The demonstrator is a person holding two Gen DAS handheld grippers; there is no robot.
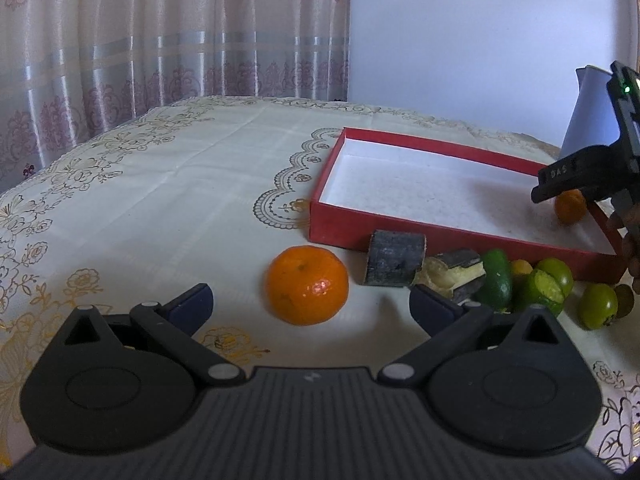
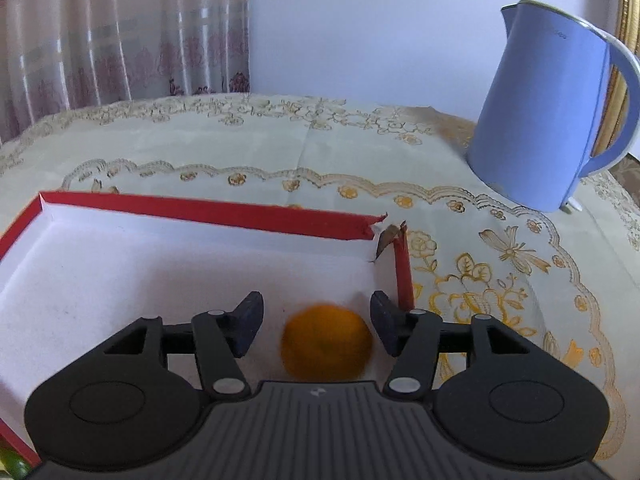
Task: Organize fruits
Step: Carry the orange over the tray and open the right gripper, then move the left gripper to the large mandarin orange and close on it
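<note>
In the left wrist view an orange mandarin [image 1: 307,285] lies on the tablecloth just ahead of my open, empty left gripper [image 1: 310,308]. Behind it is a red shallow box [image 1: 332,224] with a white inside. Several green fruits [image 1: 542,290] and dark cut pieces [image 1: 396,258] lie along the box's front wall. My right gripper [image 1: 576,184] hangs over the box's right end above a second mandarin [image 1: 570,208]. In the right wrist view that gripper [image 2: 316,322] is open, with the blurred mandarin [image 2: 326,346] between its fingers inside the box [image 2: 208,210].
A blue kettle [image 2: 548,104] stands on the table right of the box, also showing in the left wrist view [image 1: 592,116]. The box's far right corner [image 2: 386,236] is torn. Curtains hang behind the table, with a wall to their right.
</note>
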